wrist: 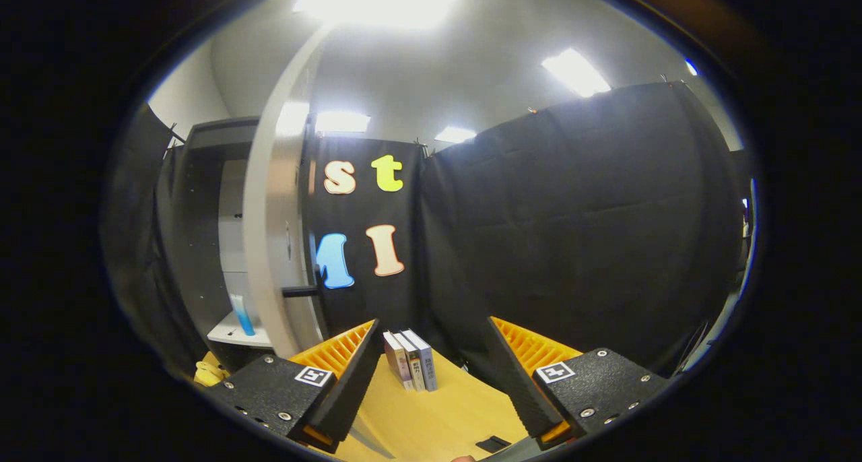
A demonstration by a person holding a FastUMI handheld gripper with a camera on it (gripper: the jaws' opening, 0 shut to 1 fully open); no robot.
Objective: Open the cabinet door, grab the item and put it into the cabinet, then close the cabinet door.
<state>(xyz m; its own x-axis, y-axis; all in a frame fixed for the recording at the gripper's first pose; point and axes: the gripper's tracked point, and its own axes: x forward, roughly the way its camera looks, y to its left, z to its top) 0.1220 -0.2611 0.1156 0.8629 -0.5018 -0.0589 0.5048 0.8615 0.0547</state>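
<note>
Hand-held gripper (431, 354): fingers spread wide apart, holding nothing, raised above the worktop (438, 421).
Books (411, 359): three standing upright together on the worktop, just ahead, between the fingers.
Cabinet door (273, 233): swung open, its dark handle (300, 291) sticking out.
Cabinet (209, 233): beyond the left finger, a blue bottle (242, 315) on its shelf.

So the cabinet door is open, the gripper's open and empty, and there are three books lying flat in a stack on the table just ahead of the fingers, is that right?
Not quite. The gripper view shows the three books standing upright side by side on the table, not stacked flat. The rest holds: the cabinet door is open, and the gripper is open and empty, with the books just ahead of its fingers.
</note>
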